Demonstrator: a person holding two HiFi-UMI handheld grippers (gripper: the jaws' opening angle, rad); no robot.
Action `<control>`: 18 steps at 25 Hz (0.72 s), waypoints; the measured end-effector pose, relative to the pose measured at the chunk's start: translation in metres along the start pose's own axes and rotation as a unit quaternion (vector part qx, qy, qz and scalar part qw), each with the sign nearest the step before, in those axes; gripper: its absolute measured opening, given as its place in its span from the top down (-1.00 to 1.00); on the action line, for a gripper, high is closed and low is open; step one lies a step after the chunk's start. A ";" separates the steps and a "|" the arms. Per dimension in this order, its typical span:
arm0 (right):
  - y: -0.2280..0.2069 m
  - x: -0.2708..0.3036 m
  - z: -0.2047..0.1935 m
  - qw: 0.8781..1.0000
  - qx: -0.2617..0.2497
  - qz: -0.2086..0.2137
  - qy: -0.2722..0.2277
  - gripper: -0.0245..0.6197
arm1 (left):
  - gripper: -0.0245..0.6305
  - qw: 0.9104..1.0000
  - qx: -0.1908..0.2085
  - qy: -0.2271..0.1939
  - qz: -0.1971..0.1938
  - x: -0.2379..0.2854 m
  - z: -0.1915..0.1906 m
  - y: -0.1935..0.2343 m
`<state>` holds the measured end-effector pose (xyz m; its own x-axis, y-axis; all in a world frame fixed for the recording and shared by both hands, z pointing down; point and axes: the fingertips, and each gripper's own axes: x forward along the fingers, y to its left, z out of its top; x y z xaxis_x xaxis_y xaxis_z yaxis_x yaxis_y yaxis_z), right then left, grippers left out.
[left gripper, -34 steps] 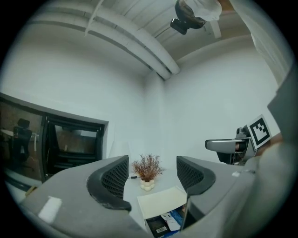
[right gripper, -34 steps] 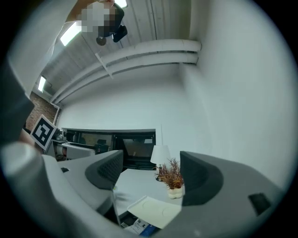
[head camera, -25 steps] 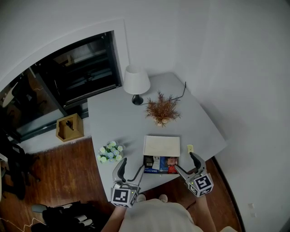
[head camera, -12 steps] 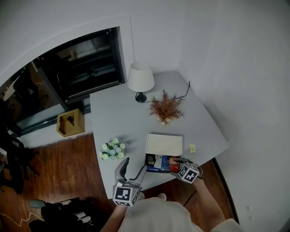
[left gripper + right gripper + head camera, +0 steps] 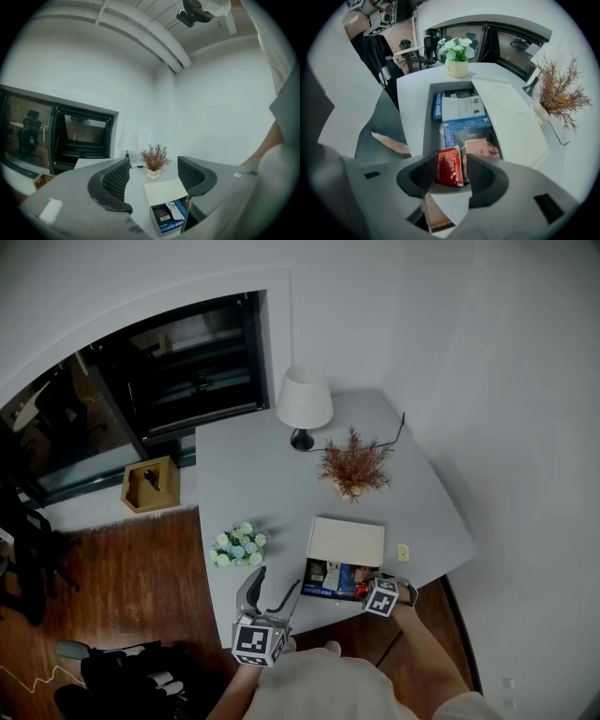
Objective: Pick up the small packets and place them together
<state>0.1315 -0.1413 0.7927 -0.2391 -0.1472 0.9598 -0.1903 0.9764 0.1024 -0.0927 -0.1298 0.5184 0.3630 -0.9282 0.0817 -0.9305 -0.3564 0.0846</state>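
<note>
Red packet [image 5: 450, 166] stands between the jaws of my right claw [image 5: 453, 174], which have just been closing on it inside the box [image 5: 427, 122], not yet pinching; my left claw [image 5: 152, 174] hovers spread and empty, leaving room

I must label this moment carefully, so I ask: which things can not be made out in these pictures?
- Right gripper view: the right claw has just been closing with the red packet between its jaws; whether they already squeeze it is unclear.
- Head view: the small yellow item beside the box is too small to identify.
- Left gripper view: a jaw of the left claw hides part of the box.
</note>
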 end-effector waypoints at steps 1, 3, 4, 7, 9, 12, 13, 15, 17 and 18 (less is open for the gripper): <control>0.001 0.002 -0.002 1.000 -0.008 -0.002 0.009 0.35 | -0.06 1.000 -0.001 0.001 0.001 0.000 -0.001 0.000; 0.001 0.004 -0.004 1.000 -0.021 -0.007 0.018 0.58 | -0.06 1.000 0.001 0.002 -0.001 0.000 -0.001 0.000; 0.000 0.003 -0.004 0.999 -0.027 -0.011 0.018 0.61 | -0.06 1.000 0.001 0.002 -0.001 0.000 -0.001 0.001; -0.004 -0.006 -0.001 0.999 -0.038 -0.026 0.006 0.80 | -0.06 1.000 -0.002 0.002 0.002 0.001 -0.002 0.003; -0.007 -0.014 0.001 0.998 -0.041 -0.039 -0.005 0.91 | -0.06 1.000 -0.002 0.004 0.002 0.002 -0.004 0.005; -0.011 -0.031 0.009 0.998 -0.030 -0.057 -0.030 0.91 | -0.06 1.000 -0.001 0.007 0.000 0.004 -0.006 0.005; -0.013 -0.038 0.014 0.997 -0.024 -0.063 -0.040 0.91 | -0.06 1.000 -0.002 0.008 -0.001 0.005 -0.007 0.005; -0.019 -0.054 0.024 0.995 -0.011 -0.078 -0.064 0.91 | -0.06 1.000 -0.003 0.007 -0.003 0.007 -0.007 0.005; -0.029 -0.070 0.038 0.991 0.001 -0.095 -0.092 0.91 | -0.06 1.000 -0.001 0.007 -0.004 0.009 -0.007 0.005; -0.035 -0.078 0.046 0.989 0.008 -0.105 -0.108 0.91 | -0.06 1.000 0.000 0.008 -0.004 0.009 -0.007 0.006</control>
<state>0.1130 -0.1716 0.7025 -0.3894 -0.3782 0.8398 -0.2714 0.9184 0.2878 -0.0942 -0.1399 0.5264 0.3709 -0.9237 0.0962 -0.9276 -0.3635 0.0861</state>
